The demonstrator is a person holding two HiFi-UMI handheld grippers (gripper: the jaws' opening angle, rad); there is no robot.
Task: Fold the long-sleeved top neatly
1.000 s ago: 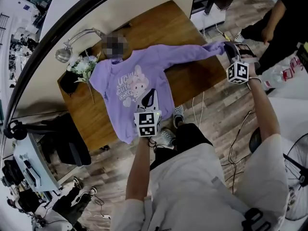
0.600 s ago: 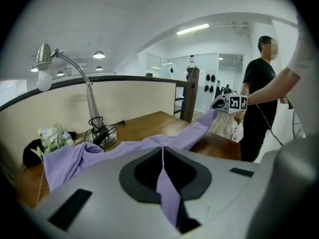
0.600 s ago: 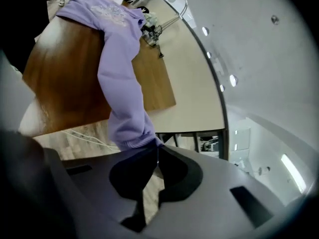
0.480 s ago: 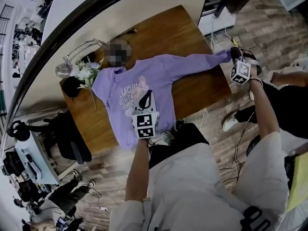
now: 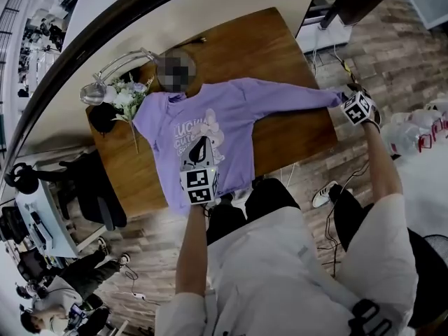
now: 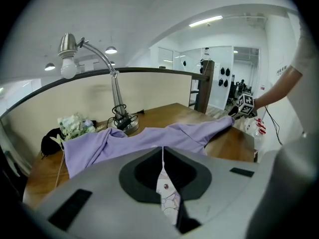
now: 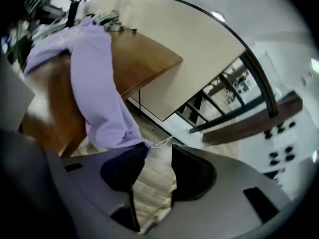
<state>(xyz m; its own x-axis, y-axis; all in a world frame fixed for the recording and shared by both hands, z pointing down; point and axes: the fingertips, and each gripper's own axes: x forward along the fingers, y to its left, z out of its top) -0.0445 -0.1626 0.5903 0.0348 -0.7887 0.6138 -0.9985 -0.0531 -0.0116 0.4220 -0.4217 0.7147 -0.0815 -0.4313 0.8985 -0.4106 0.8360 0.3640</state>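
Note:
The purple long-sleeved top [image 5: 210, 117] lies spread on the wooden table [image 5: 238, 40], print side up. My left gripper [image 5: 199, 149] is over its lower body and shut on the top, with a strip of printed fabric [image 6: 165, 195] between the jaws. One sleeve [image 5: 294, 95] stretches right to the table's edge, where my right gripper [image 5: 348, 94] points steeply down. Its jaws are opening. The ribbed cuff [image 7: 122, 139] rests against one fingertip [image 7: 130, 159], and only floor shows in the gap of my right gripper [image 7: 158, 152].
A silver desk lamp [image 5: 112, 72], white flowers [image 5: 126, 98] and a black object [image 5: 103, 121] stand at the table's far left corner. A dark chair [image 5: 94, 187] is left of the table. Bottles [image 5: 420, 128] and cables lie on the floor at the right.
My right gripper has dropped to the table's right edge with the sleeve end and parted its jaws off the cuff. My left gripper has shifted slightly left, still gripping the top.

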